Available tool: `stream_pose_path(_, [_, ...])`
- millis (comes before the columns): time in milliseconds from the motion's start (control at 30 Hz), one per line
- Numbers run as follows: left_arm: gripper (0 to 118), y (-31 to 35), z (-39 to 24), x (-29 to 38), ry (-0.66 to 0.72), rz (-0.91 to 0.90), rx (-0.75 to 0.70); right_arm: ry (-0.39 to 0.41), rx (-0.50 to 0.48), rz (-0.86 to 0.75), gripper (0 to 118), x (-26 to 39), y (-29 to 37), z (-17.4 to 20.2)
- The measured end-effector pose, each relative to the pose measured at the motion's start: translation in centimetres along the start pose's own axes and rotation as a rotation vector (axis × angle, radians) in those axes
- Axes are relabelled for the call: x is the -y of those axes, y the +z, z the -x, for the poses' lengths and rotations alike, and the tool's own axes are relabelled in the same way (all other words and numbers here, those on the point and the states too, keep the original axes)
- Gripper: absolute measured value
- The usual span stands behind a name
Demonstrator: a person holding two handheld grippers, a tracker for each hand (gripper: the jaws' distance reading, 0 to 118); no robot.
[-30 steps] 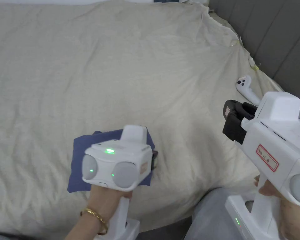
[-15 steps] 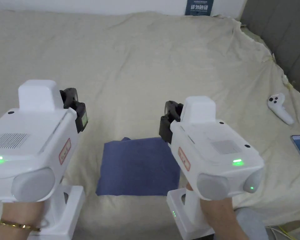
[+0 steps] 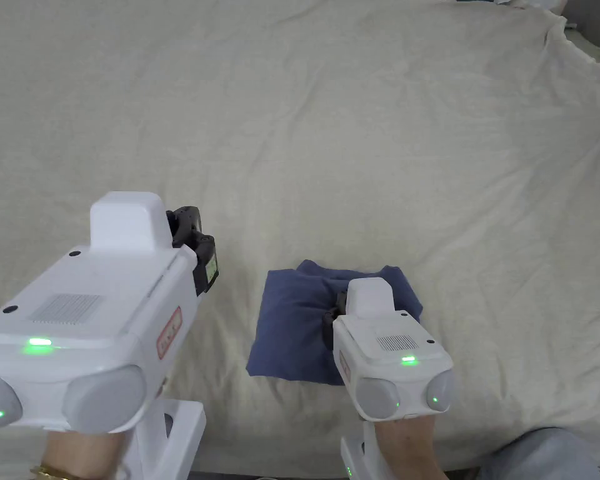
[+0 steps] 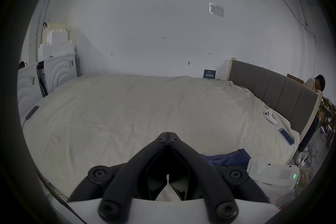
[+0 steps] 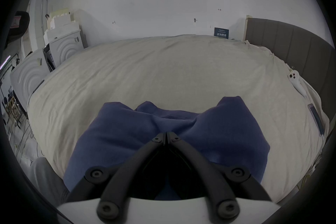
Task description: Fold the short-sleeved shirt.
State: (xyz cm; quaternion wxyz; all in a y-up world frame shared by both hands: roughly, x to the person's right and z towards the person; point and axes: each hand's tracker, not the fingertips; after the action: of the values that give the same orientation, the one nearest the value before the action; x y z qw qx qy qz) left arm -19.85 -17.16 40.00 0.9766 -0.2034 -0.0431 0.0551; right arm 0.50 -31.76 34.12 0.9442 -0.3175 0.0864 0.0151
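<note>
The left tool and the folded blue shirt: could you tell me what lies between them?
Only bare cream bedsheet separates the left tool from the folded blue shirt, as the head view shows.

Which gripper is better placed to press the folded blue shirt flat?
Right. The right gripper, fingers closed, sits on the middle of the folded blue shirt. The left gripper hangs off to the side over bare bedsheet.

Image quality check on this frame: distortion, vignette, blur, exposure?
Head view: straight lines, even soft light, sharp; green status lights bloom a little on both devices. Left gripper view: strong fisheye with a black vignette ring, dim and greyish; left claw sharp. Right gripper view: same fisheye and vignette, bed sheet bulges; right claw crisp over the blue shirt, near housing edge slightly soft.
</note>
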Motion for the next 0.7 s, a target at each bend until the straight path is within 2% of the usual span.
stream_pose_path(33, [18,-0.4,0.3,-0.1,0.040,0.025,0.022,-0.009,-0.003,0.006,0,-0.2,0.1,-0.2])
stream_pose_path(133, [104,-2.3,1.7,-0.4,0.182,0.120,0.159,-0.042,-0.022,0.013,0,-0.2,0.2,-0.8])
stream_pose_path(167, [118,-3.3,2.1,-0.3,0.219,0.170,0.194,-0.044,-0.025,0.015,0,-0.3,0.3,-0.9])
stream_pose_path(200, [118,-4.0,2.4,-0.1,0.244,0.190,0.217,-0.046,-0.027,0.017,0,-0.3,0.3,-0.9])
stream_pose_path(233, [118,-4.7,3.1,-0.2,0.292,0.200,0.300,-0.049,-0.029,0.019,0,-0.4,0.3,-0.9])
stream_pose_path(333, [118,-8.3,5.3,0.9,0.387,0.385,0.427,-0.075,-0.042,0.026,0,-0.4,0.4,-1.3])
stream_pose_path(600, [118,-14.9,7.5,5.9,0.582,0.723,0.594,-0.111,-0.062,0.036,0,-0.4,0.5,-1.7])
stream_pose_path(700, [118,-15.6,8.2,6.8,0.697,0.677,0.718,-0.123,-0.072,0.041,0,-0.5,0.5,-2.0])
